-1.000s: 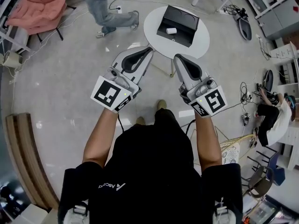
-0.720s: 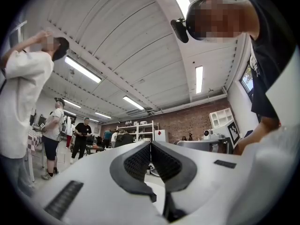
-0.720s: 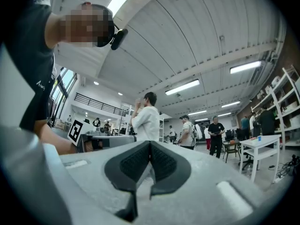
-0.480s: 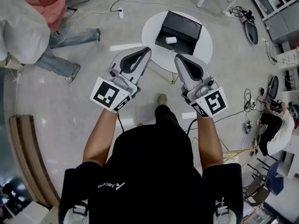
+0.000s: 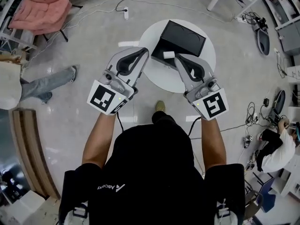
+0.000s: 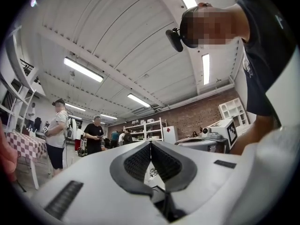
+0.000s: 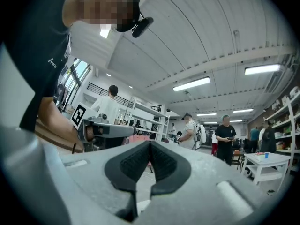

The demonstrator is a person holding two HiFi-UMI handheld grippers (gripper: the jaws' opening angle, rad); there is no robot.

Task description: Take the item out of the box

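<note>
Item (image 5: 168, 55) in box (image 5: 190, 34), beside right fingers (image 5: 182, 63)

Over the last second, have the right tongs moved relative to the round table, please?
Yes: the right tongs have advanced toward the round white table, from its near edge to over its top, tip now beside the small white item.

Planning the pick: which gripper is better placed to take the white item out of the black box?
Probably the right gripper: its tip sits right beside the white item in the black box, while the left gripper is farther off. Both are shut, so it must open first.
</note>
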